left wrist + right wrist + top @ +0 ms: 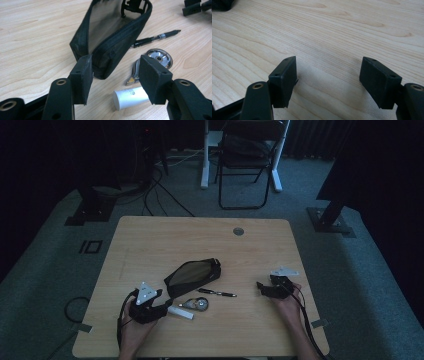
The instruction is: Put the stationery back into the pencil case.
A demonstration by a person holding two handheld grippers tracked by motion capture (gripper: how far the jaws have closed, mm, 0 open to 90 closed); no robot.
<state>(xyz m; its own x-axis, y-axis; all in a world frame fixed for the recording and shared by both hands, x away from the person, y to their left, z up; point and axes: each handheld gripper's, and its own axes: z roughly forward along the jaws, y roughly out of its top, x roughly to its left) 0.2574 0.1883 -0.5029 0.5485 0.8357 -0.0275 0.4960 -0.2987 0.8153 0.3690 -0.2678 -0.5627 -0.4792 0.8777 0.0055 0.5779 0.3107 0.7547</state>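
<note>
Both grippers, left (162, 310) and right (260, 286), rest low on the table (150, 240), seemingly level, jaws apart and empty.

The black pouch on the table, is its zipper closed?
No, in the left gripper view the black pouch lies with its zipper open, so the inside shows.

Light wooden table (150, 240), centre frame. Lying on it: black mesh pouch (192, 274), black pen (218, 293), white tube (180, 313), metal tape dispenser (196, 304).
</note>
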